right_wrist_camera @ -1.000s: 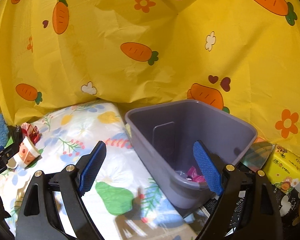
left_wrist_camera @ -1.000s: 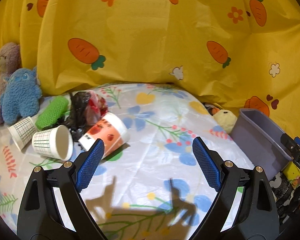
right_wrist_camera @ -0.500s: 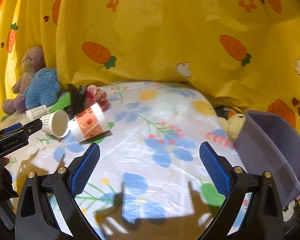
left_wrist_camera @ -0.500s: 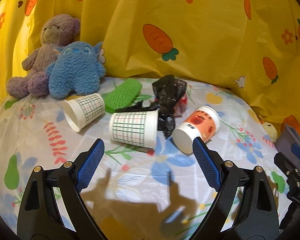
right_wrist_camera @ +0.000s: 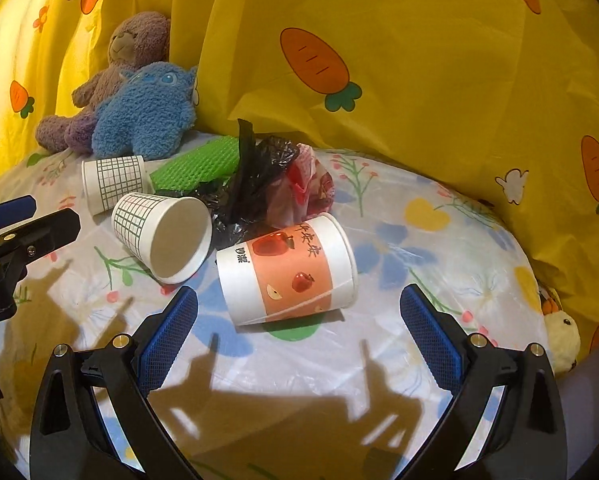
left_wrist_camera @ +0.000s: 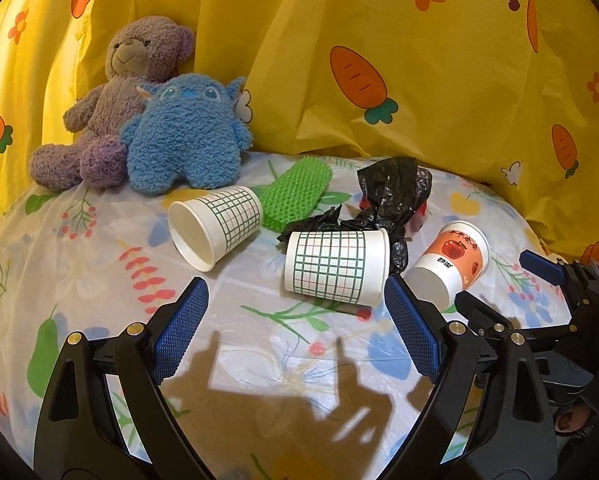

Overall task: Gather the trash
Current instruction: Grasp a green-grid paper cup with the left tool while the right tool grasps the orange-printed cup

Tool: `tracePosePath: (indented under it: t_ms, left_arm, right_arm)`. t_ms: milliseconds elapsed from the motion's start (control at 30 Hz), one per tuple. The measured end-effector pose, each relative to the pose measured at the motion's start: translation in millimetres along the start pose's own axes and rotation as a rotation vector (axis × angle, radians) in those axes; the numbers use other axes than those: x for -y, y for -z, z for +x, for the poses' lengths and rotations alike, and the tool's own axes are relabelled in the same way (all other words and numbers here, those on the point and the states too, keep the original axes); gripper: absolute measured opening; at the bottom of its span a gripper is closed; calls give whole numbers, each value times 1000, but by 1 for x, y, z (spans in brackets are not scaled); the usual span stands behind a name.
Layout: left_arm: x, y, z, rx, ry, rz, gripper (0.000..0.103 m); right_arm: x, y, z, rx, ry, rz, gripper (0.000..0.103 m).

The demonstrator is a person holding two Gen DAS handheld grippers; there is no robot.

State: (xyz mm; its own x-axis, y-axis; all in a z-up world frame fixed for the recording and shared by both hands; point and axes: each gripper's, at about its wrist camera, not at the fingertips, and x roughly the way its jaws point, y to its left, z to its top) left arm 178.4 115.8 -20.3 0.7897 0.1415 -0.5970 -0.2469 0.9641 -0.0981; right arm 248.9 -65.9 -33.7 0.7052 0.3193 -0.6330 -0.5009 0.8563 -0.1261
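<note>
Trash lies on the flowered sheet: two white grid-pattern paper cups (left_wrist_camera: 215, 226) (left_wrist_camera: 335, 266) on their sides, an apple-print cup (left_wrist_camera: 451, 264), a crumpled black bag (left_wrist_camera: 391, 192) and a green foam net (left_wrist_camera: 295, 194). My left gripper (left_wrist_camera: 295, 332) is open just short of the nearer grid cup, holding nothing. My right gripper (right_wrist_camera: 299, 332) is open and empty in front of the apple-print cup (right_wrist_camera: 287, 268), which lies on its side. Behind that cup sit a red-and-pink wrapper (right_wrist_camera: 303, 188) and the black bag (right_wrist_camera: 251, 176). The left gripper's fingertips (right_wrist_camera: 19, 216) show at the left edge.
A brown teddy bear (left_wrist_camera: 119, 92) and a blue plush (left_wrist_camera: 187, 132) lean on the yellow carrot-print curtain (left_wrist_camera: 419, 80) behind the pile. A yellow chick toy (right_wrist_camera: 559, 336) and a corner of the grey bin (right_wrist_camera: 595, 380) sit at the far right.
Both grippers have swung left, away from the grey bin, and now face the trash pile from close up. The right jaws stand a little wider than a second ago.
</note>
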Motion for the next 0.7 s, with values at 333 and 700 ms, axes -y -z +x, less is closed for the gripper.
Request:
tracePosePath:
  t_ms: [333,700]
  left_arm:
    - [5,-1,19,-39,33,18,88]
    - [17,-3,52,-107,33,44,88]
  right_arm:
    - [3,-5,23,-20,-17,6,97]
    - [10,1,21,-12,-50,42,83]
